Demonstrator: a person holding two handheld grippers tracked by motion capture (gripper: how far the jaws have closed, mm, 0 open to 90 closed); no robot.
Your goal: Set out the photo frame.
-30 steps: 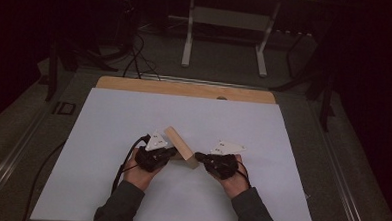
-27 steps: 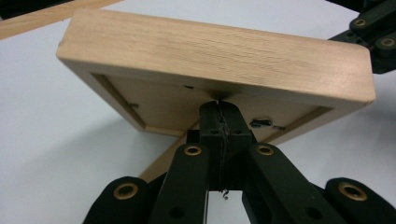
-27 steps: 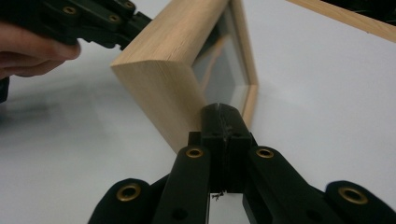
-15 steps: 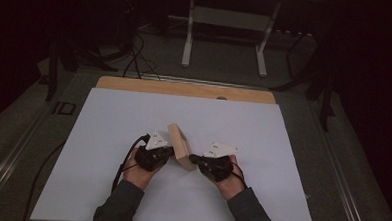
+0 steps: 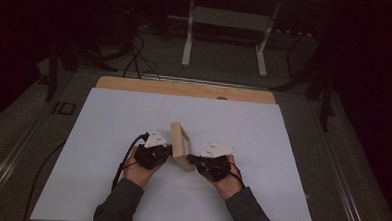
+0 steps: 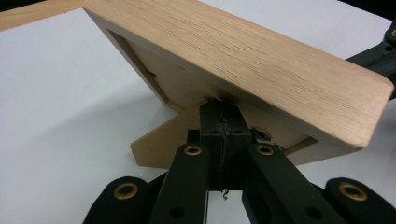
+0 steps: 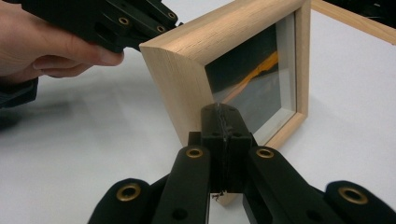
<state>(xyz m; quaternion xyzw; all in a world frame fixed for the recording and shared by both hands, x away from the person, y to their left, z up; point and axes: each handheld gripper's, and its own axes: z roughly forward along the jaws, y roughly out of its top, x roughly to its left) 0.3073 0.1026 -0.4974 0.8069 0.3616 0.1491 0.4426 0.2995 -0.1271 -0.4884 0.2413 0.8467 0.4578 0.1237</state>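
Left hand (image 5: 137, 169): low on the white table sheet (image 5: 292, 145), left of centre.

Left gripper (image 5: 167, 152): jaws pressed together, nothing between them. Tip (image 6: 219, 111) set against the back of the picture frame (image 5: 179, 144), just above the fold-out back stand (image 6: 156, 147). Aimed rightward at the frame.

Picture frame, light wood (image 6: 261, 60): mid-table, between the two grippers and in reach of both. Upright on one edge, top leaning over towards the left gripper. Long axis running away from the person, nearly square to the line between the tools. Back panel facing left, glass side (image 7: 254, 88) facing right.

Right gripper (image 5: 192, 160): jaws likewise closed on nothing. Tip (image 7: 223, 114) at the frame's near lower corner on the glass side; touching or just short, not to be told. Aimed leftward.

Right hand (image 5: 229, 184): right of centre, level with the left hand.

Judgement: frame braced from both faces; either tool equally near. Any tipping or laying flat likely to turn on the bottom edge.

Room: bare sheet on all sides, widest to the right and beyond the frame. Wooden table edge (image 5: 185, 89) at the far side, well apart from the work.
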